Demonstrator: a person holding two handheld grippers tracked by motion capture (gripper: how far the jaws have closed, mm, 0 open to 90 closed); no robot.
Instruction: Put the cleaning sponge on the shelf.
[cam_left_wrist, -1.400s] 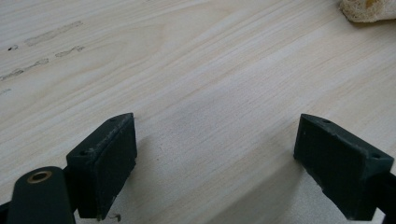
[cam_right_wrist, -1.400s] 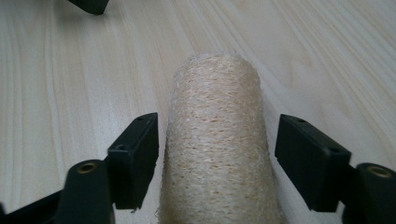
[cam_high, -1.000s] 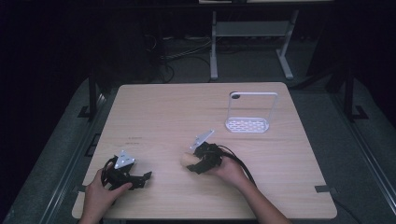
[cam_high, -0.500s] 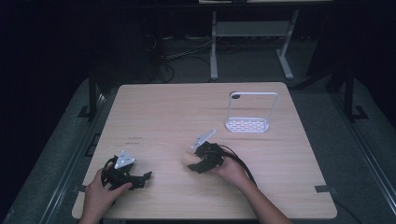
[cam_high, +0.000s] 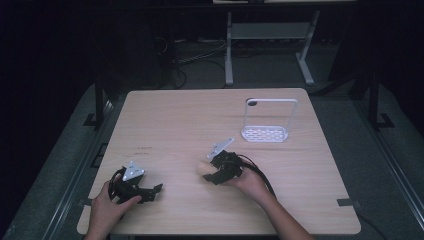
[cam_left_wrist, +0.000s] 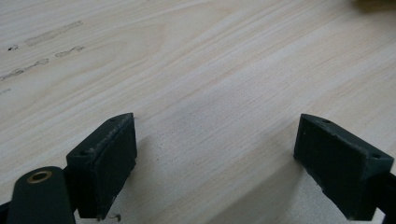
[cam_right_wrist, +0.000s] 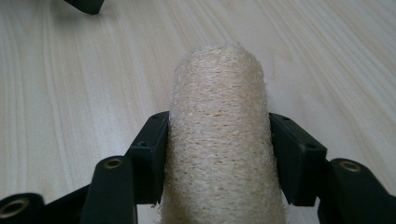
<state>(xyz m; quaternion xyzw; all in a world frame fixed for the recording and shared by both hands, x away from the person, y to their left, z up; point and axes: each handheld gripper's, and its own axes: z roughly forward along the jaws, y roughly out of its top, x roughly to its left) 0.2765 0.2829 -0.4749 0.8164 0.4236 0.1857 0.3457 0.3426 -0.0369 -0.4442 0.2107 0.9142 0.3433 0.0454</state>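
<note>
A beige loofah sponge (cam_right_wrist: 218, 140), a rough fibrous cylinder, sits between the jaws of my right gripper (cam_right_wrist: 218, 151), which press on both its sides. In the high view the right gripper (cam_high: 214, 171) is at the table's middle front, with the sponge's pale end (cam_high: 204, 167) poking out to the left. My left gripper (cam_high: 150, 192) rests low at the table's front left, jaws pointing right. In the left gripper view its jaws stand wide apart over bare wood, with nothing between its fingers (cam_left_wrist: 105, 161).
A white wire rack (cam_high: 265, 120) with a perforated base stands at the back right of the light wooden table (cam_high: 180, 120). Faint pencil marks (cam_left_wrist: 51, 33) lie on the wood. A metal stand and cables sit on the dark floor behind.
Both grippers have stayed almost still. The right gripper has kept its hold on the sponge.
</note>
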